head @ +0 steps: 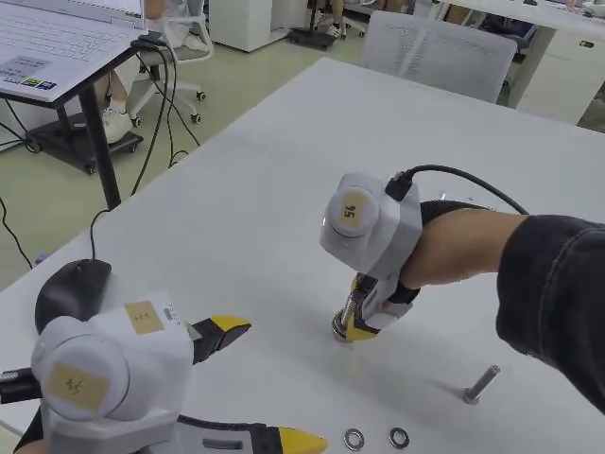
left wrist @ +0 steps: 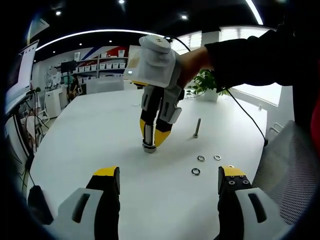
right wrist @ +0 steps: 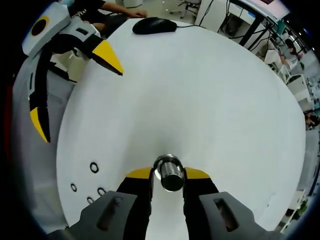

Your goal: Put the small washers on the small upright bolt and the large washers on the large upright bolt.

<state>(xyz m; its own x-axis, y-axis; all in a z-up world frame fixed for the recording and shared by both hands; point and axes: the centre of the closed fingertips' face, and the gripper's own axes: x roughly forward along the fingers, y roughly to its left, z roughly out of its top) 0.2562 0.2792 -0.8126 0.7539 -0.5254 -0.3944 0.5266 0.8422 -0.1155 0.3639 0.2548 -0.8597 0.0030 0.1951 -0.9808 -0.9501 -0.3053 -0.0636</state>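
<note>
Right gripper (head: 361, 323) jaws clamp the large bolt (right wrist: 170, 172) upright on the bench (head: 284, 189); left gripper (left wrist: 169, 174) jaws open. Release only once the bolt stands steady.

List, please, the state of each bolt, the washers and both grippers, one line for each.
right gripper, shut on the large bolt.
left gripper, open, holding nothing.
large bolt, upright on the table, clamped between the right gripper's jaws.
small bolt, upright, free, no washer on it.
washers, loose, lying flat on the table.
</note>
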